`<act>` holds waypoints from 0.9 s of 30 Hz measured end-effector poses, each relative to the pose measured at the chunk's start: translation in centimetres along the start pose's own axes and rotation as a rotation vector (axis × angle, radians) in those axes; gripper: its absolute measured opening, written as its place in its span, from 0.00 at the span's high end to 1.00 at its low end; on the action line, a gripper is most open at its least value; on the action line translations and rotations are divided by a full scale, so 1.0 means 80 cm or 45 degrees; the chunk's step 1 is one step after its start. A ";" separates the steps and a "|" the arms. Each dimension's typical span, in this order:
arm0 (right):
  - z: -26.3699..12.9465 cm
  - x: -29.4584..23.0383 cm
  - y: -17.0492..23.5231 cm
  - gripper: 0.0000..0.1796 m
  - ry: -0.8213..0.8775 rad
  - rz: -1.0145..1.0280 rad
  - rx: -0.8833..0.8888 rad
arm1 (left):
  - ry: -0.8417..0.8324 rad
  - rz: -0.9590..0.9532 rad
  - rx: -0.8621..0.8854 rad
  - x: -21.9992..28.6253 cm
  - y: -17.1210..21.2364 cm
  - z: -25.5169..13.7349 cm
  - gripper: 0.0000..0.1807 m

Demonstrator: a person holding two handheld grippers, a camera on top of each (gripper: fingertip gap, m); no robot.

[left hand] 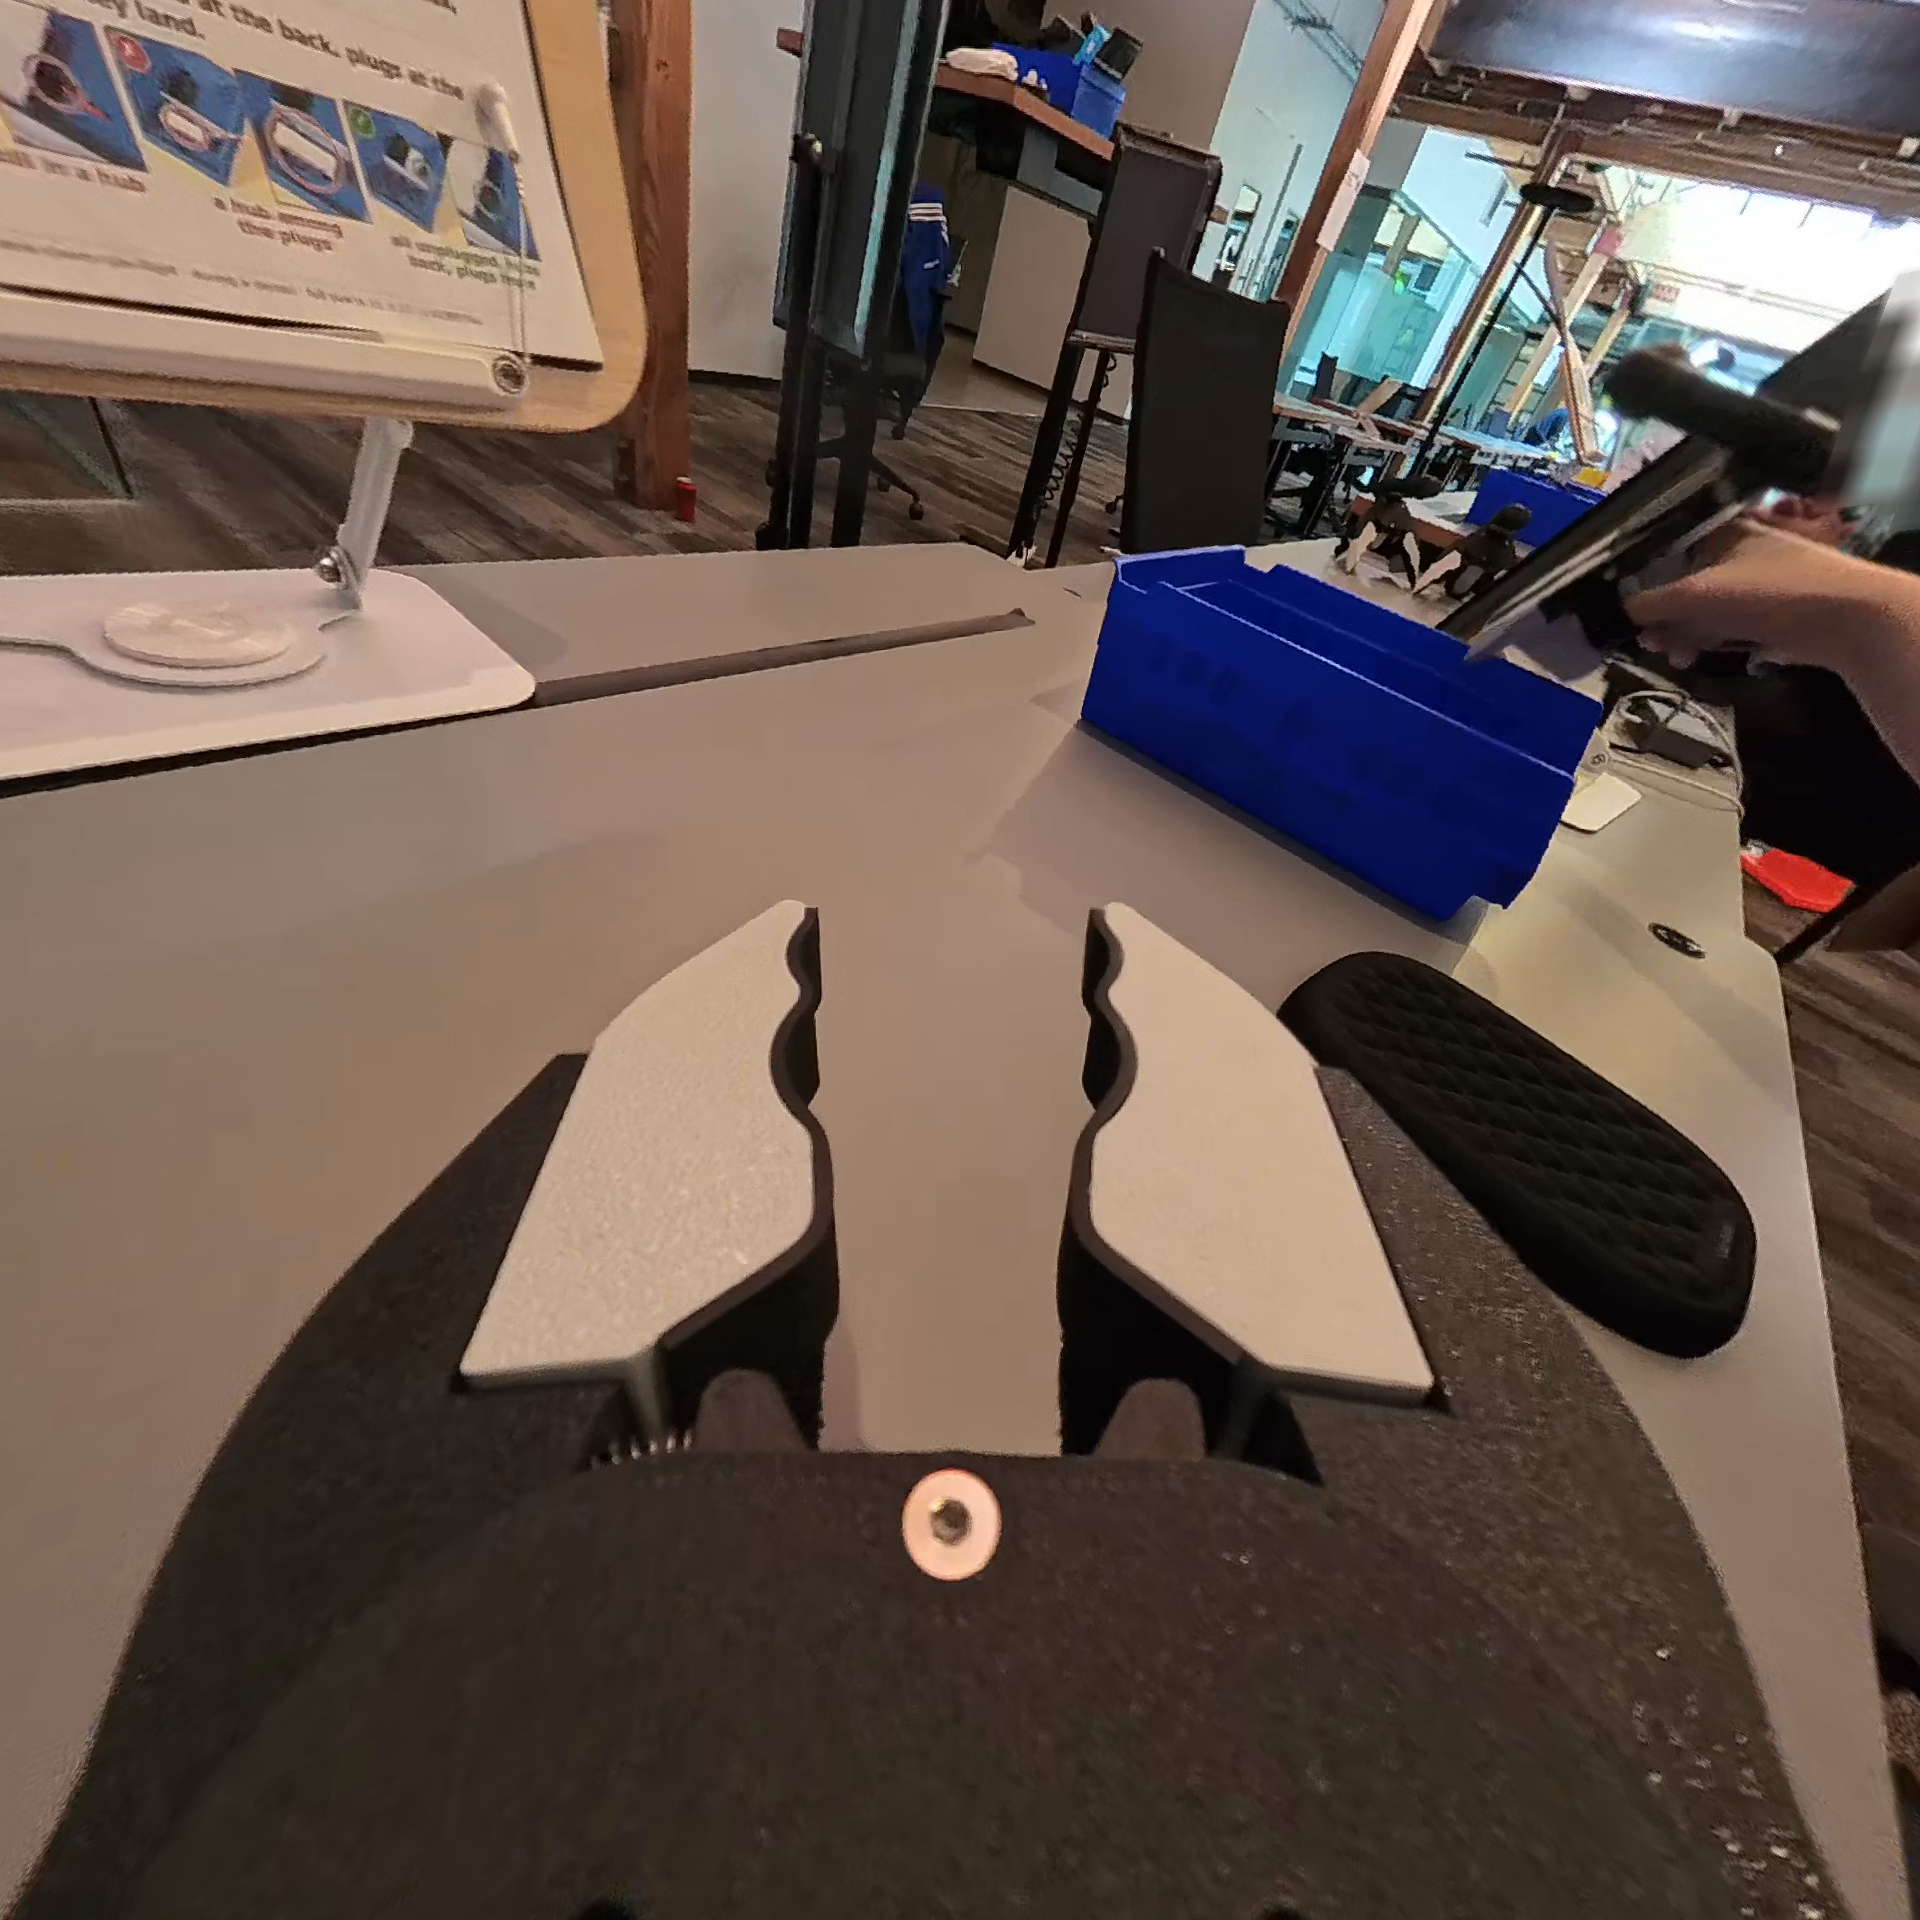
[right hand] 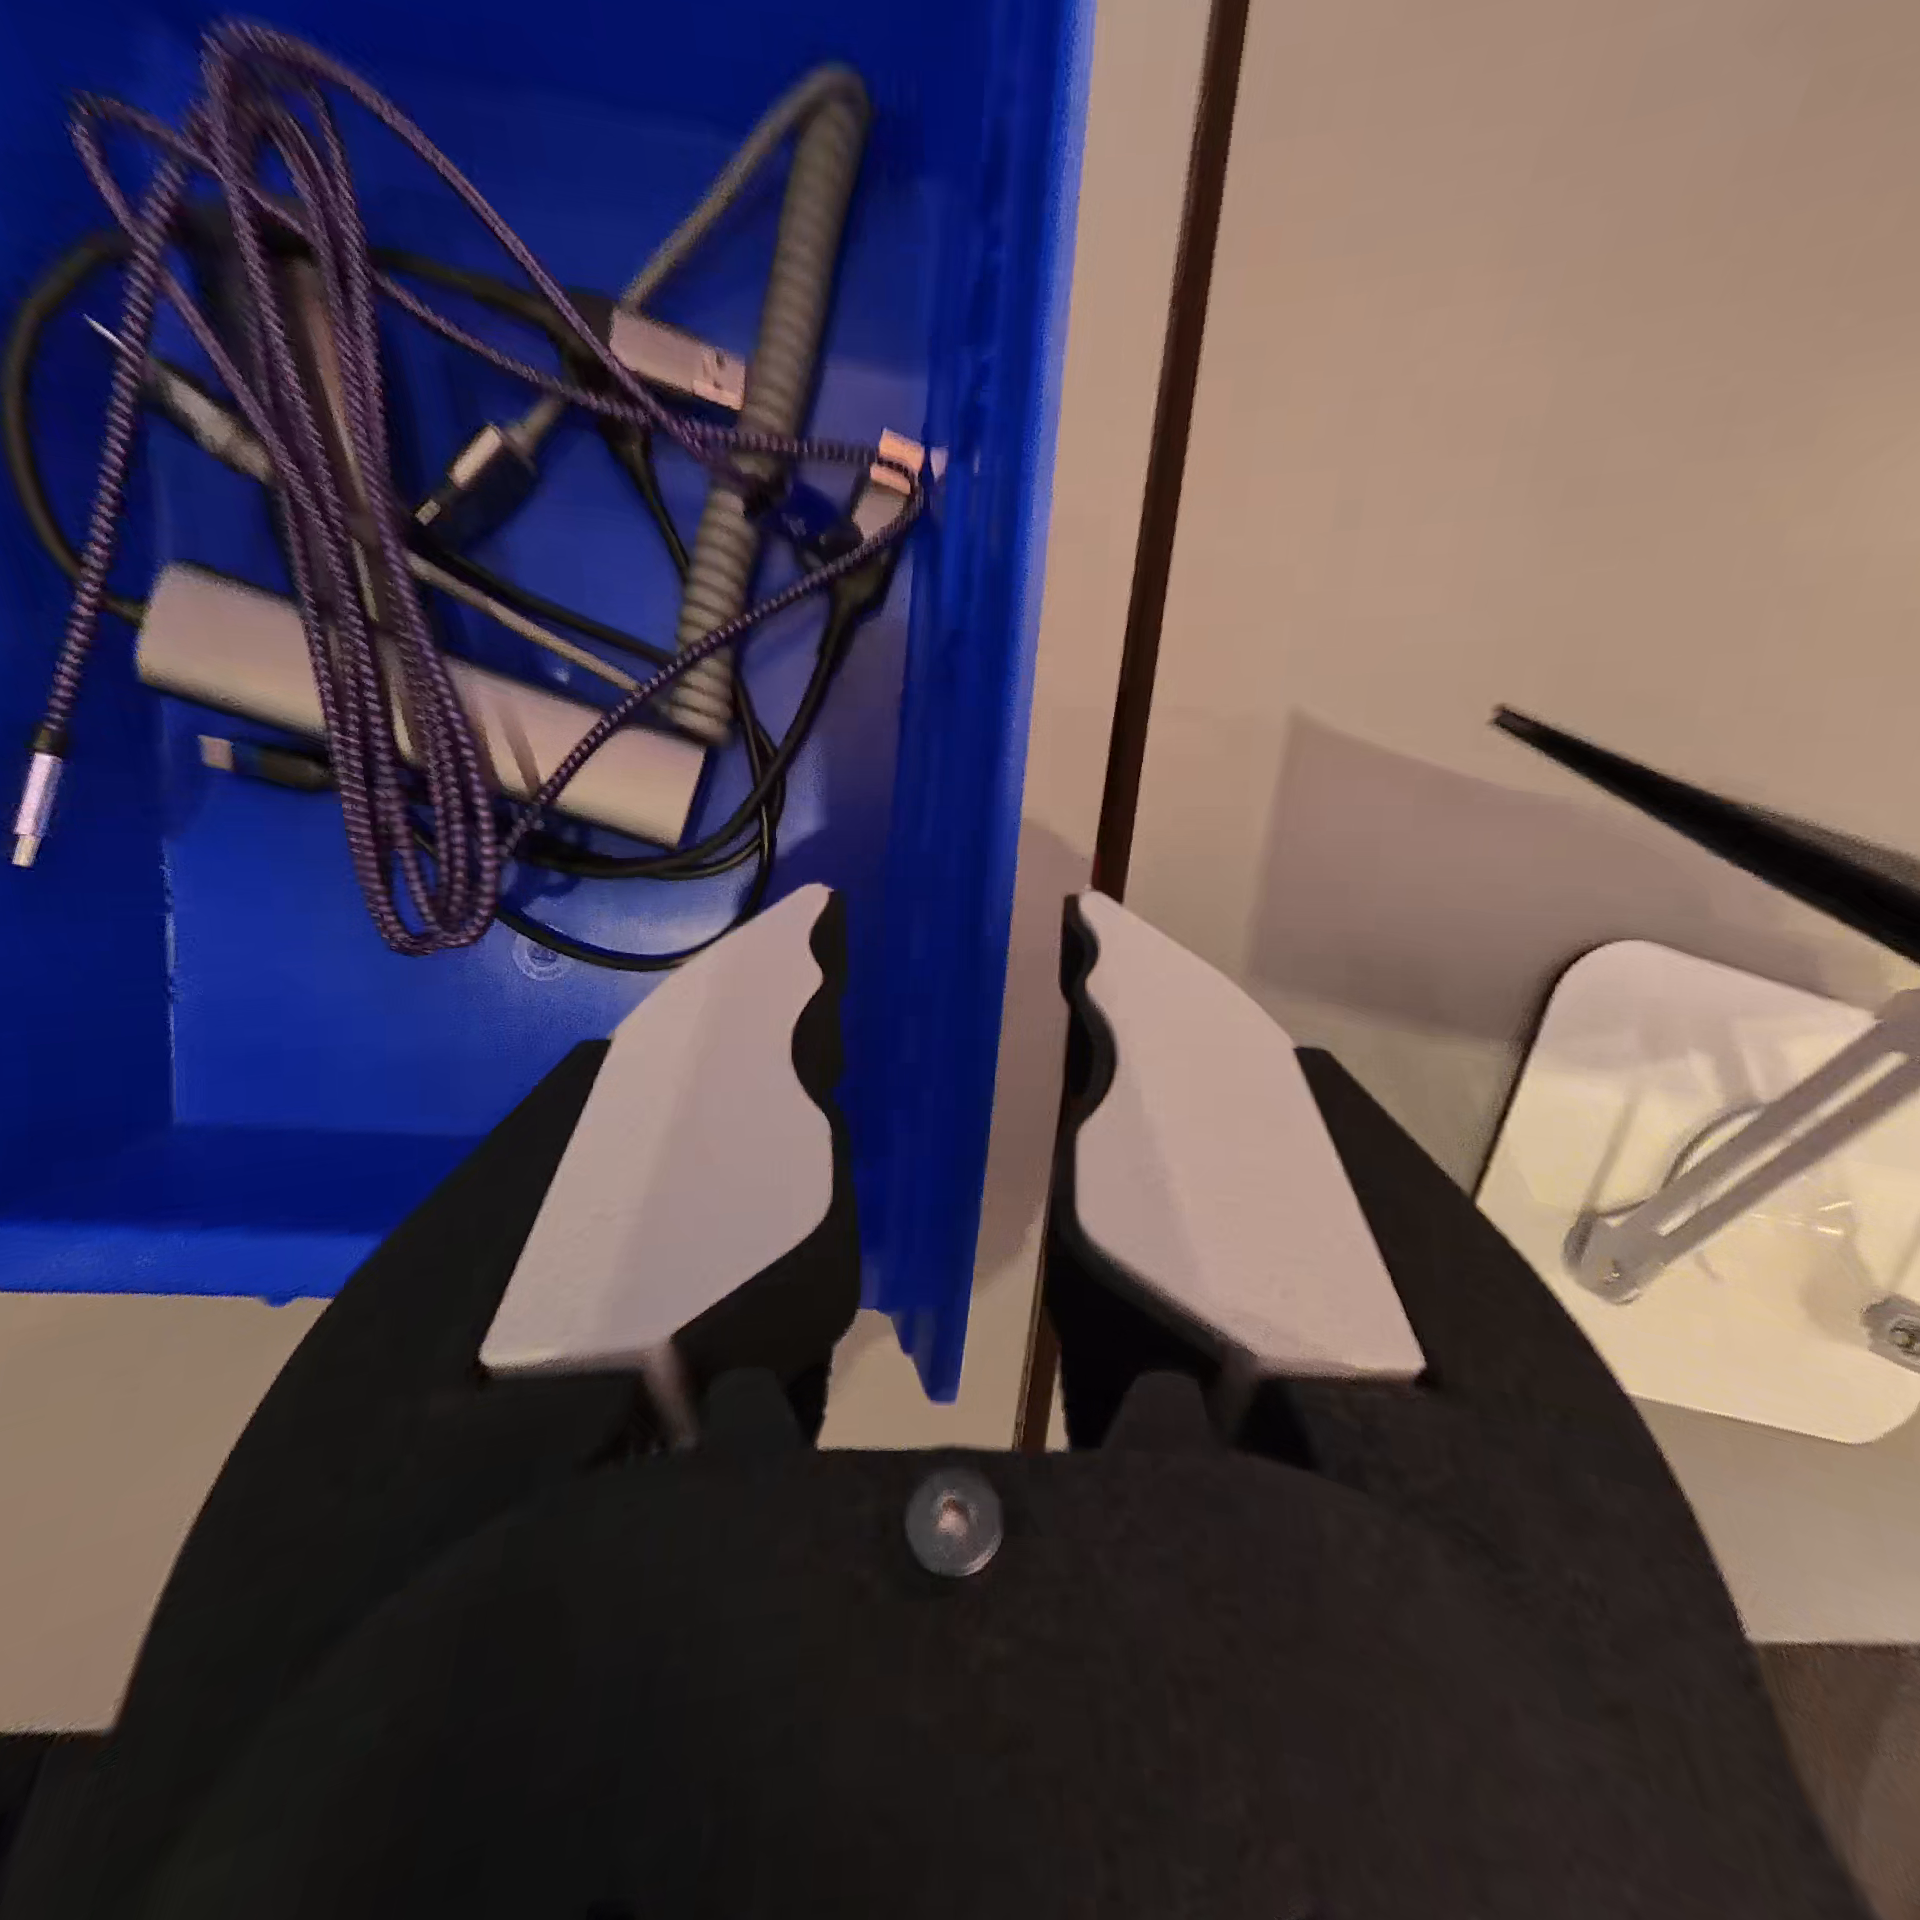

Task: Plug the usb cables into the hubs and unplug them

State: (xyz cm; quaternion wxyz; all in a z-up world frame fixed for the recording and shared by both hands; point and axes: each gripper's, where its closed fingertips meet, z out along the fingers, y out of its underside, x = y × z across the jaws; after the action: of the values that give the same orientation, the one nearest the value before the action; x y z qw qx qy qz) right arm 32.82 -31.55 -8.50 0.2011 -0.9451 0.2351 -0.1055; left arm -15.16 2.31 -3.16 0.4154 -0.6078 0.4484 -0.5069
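Observation:
A blue bin [right hand: 977, 312] holds a tangle of cables: a purple braided cable [right hand: 343, 582], a grey coiled cable [right hand: 779, 312], thin black cables, and a silver hub [right hand: 582, 748]. My right gripper [right hand: 945, 914] is open and empty, looking down from above the bin's right wall. In the left wrist view the bin [left hand: 1320, 727] stands on the grey table [left hand: 520, 935] at the right, with the right gripper [left hand: 1538, 613] held over it by a hand. My left gripper [left hand: 951, 925] is open and empty, low over bare table, left of the bin.
A black wrist rest [left hand: 1538, 1153] lies on the table near the right edge. A white stand base [left hand: 229, 665] holding an instruction sheet [left hand: 260, 156] sits at the far left; it also shows in the right wrist view [right hand: 1662, 1195]. A seam [right hand: 1164, 623] runs across the table beside the bin. There is about 60 cm between the tips of the two grippers.

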 end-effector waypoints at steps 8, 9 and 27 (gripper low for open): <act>0.034 0.000 0.010 0.92 -0.058 0.114 -0.123 | -0.296 0.048 -0.190 -0.035 0.012 -0.073 0.75; 0.040 0.000 0.016 0.91 -0.058 0.098 -0.158 | -0.336 0.031 -0.187 -0.041 0.012 -0.088 0.75; 0.052 -0.017 0.028 0.97 -0.225 0.206 -0.258 | -1.285 -0.172 -0.338 -0.276 0.021 -0.328 0.72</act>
State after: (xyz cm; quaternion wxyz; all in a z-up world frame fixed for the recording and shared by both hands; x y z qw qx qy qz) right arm 31.99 -31.32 -13.34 0.1326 -0.9441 0.3014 0.0190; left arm -43.17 21.91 -6.44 0.4654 -0.8514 0.2126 -0.1155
